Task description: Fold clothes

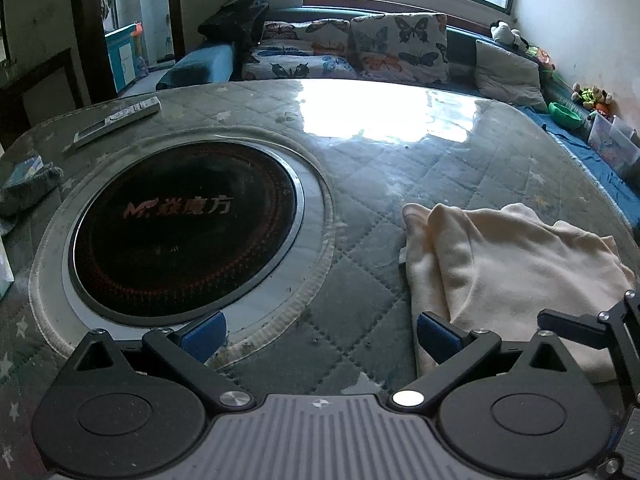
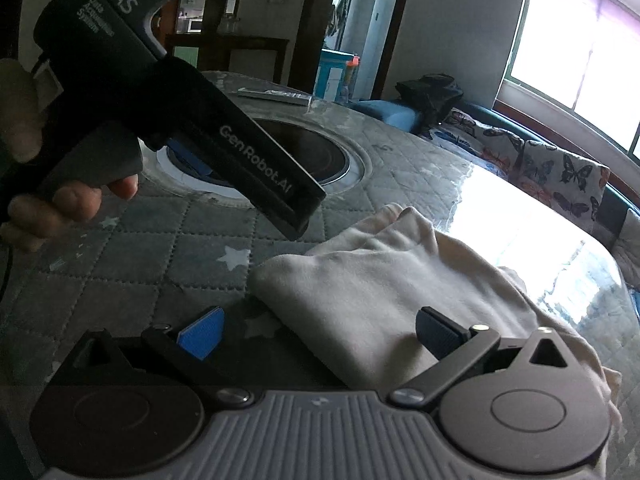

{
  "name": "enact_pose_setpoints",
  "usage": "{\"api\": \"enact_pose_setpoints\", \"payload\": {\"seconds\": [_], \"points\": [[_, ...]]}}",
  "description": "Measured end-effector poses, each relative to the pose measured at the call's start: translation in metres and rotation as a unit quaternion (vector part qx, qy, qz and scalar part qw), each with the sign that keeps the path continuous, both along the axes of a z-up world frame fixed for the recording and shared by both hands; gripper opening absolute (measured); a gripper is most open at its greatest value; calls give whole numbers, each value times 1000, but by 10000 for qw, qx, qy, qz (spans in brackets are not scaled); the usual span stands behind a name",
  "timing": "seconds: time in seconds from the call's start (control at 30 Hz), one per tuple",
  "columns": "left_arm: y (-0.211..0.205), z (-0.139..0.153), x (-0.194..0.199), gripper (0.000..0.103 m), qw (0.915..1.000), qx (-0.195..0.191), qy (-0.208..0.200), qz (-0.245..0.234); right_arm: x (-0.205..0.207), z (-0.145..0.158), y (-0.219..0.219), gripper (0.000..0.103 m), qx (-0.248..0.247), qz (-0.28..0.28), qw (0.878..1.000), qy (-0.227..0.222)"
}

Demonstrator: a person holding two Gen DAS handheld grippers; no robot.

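A cream garment (image 1: 508, 264) lies folded in a loose bundle on the quilted table cover (image 1: 360, 264), at the right of the left wrist view. My left gripper (image 1: 320, 336) is open and holds nothing; its right pad (image 1: 434, 338) sits at the garment's near left edge. My right gripper (image 2: 320, 332) is also open, low over the same garment (image 2: 372, 300), whose near corner lies between the fingers without being pinched. A hand (image 2: 68, 200) holds the left gripper's black housing (image 2: 248, 152) above the table at upper left.
A round black cooktop (image 1: 184, 228) is set into the table's middle. A remote control (image 1: 118, 120) lies at the far left edge and a grey cloth (image 1: 28, 188) at the left. Behind the table is a sofa with butterfly cushions (image 1: 400, 46) under a window.
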State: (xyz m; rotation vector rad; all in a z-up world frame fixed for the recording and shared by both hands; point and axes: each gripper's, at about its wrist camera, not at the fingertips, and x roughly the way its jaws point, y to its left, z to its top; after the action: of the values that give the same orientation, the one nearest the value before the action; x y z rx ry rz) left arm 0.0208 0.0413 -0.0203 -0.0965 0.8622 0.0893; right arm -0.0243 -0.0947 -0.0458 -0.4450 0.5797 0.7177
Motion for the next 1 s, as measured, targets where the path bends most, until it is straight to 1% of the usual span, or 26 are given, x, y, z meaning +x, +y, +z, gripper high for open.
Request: {"api": "enact_pose_setpoints", "payload": {"seconds": [0.07, 0.13, 0.2, 0.27, 0.3, 0.33, 0.43, 0.5, 0.53, 0.57, 0.6, 0.63, 0.67, 0.7, 0.8, 0.9, 1.0], "points": [[5, -1, 1, 103, 10000, -62, 11, 63, 1, 0, 2, 102, -12, -1, 10000, 2], [10, -2, 3, 103, 9999, -117, 24, 111, 2, 1, 6, 99, -32, 16, 10000, 10], [13, -2, 4, 103, 9998, -170, 34, 130, 3, 2, 10, 87, -71, 32, 10000, 1], [17, -3, 4, 103, 9996, -230, 47, 151, 3, 4, 14, 82, -143, 21, 9999, -24], [19, -3, 4, 103, 9995, -283, 51, 152, 3, 5, 16, 74, -179, 16, 9998, -37], [20, -2, 4, 103, 9993, -345, 48, 138, 2, 5, 19, 69, -238, 53, 9997, -80], [22, -2, 5, 103, 9984, -551, 35, 106, -1, 7, 25, 60, -435, 149, 9987, -228], [24, 0, 5, 103, 9974, -717, 9, 88, -4, 8, 28, 48, -543, 205, 9980, -255], [25, 0, 4, 103, 9965, -832, 7, 88, -4, 9, 27, 45, -543, 212, 9980, -248], [26, 1, 4, 103, 9954, -956, 13, 91, -4, 10, 27, 38, -538, 216, 9980, -240], [27, 1, 5, 103, 9938, -1106, 34, 101, -4, 11, 26, 31, -532, 221, 9981, -232], [28, 1, 5, 103, 9917, -1277, 68, 115, -2, 13, 25, 28, -465, 192, 9986, -183], [29, 0, 6, 103, 9893, -1447, 101, 130, 0, 15, 23, 20, -388, 159, 9990, -129], [30, 0, 7, 103, 9866, -1617, 135, 145, 4, 19, 18, 18, -199, 106, 9997, 31], [32, -1, 10, 103, 9766, -2126, 264, 197, 13, 31, 5, 14, 265, -27, 9991, 344], [30, -3, 14, 103, 9641, -2618, 407, 182, 19, 44, -11, 12, 732, -144, 9956, 561], [21, -3, 20, 103, 9547, -2933, 490, 89, 20, 54, -27, 12, 1086, -200, 9919, 633]]}}
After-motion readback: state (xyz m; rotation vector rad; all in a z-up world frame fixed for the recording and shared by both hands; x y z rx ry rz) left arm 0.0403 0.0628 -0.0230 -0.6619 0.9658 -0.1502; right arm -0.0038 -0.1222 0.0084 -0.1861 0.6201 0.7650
